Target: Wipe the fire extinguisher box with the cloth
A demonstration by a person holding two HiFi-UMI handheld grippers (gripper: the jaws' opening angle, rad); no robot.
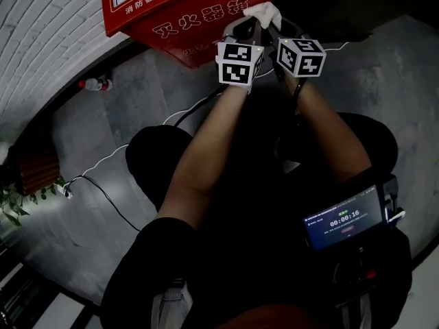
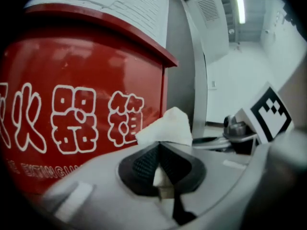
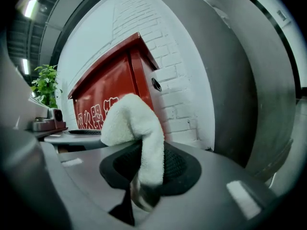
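A white brick wall runs along the upper left of the head view, above a grey floor. The red fire extinguisher box stands against that wall at the top of the view. It has large white characters across its front, and its top edge juts out past the front. In the right gripper view a dark latch shows on the side of the box, next to the bricks.

The person's 2 bare forearms reach forward side by side toward the box. The left gripper has its jaws pressed together on a corner of the white cloth, and that corner sticks up just in front of the last character on the box. The right gripper is likewise clamped on the cloth, a thick fold of which loops over and down between its dark pads. The cloth spans the 2 gripper tips near the box's right corner. Whether it touches the red face cannot be told.

A small screen at the person's right reads 00:00:16. A thin white cable snakes over the floor. A leafy plant sits at the far left edge, and a small bottle lies at the foot of the wall.
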